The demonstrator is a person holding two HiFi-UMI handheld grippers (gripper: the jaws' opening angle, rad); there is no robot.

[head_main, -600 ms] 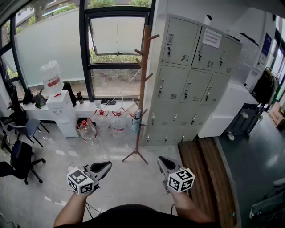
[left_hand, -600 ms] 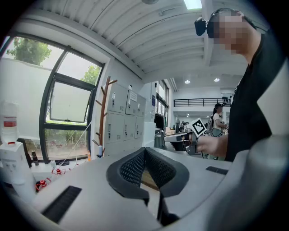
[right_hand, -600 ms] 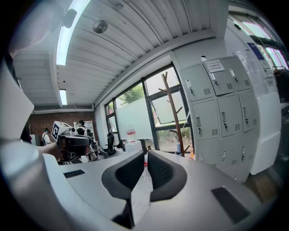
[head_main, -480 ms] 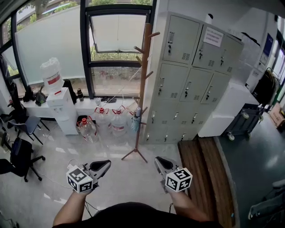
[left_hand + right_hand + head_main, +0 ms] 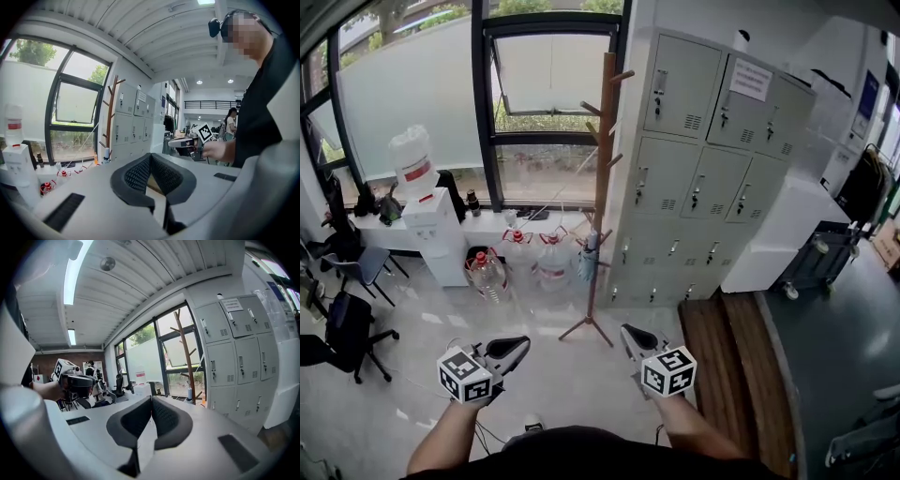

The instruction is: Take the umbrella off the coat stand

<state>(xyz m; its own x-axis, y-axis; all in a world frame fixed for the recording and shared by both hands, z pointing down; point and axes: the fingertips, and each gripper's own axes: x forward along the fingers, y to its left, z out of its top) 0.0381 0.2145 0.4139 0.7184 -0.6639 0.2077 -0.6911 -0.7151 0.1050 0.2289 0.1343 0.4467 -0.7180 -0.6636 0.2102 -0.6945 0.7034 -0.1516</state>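
Note:
The wooden coat stand (image 5: 600, 187) rises in front of the window, next to the lockers. A small folded umbrella (image 5: 588, 257), light blue-grey, hangs low on its pole; it shows small in the left gripper view (image 5: 107, 153) and the right gripper view (image 5: 190, 393). My left gripper (image 5: 522, 344) and right gripper (image 5: 627, 332) are held low near my body, well short of the stand, pointing towards it. Both are shut with nothing between the pads, as seen at the left gripper (image 5: 150, 155) and the right gripper (image 5: 151, 399).
Grey lockers (image 5: 703, 159) stand right of the stand. Several water jugs (image 5: 487, 272) sit at its left foot, with a water dispenser (image 5: 427, 220) and office chairs (image 5: 342, 328) further left. A wooden step (image 5: 722, 347) lies on the floor at the right.
The right gripper has drifted a little left and up in the head view. The left gripper has barely moved. Both stay shut.

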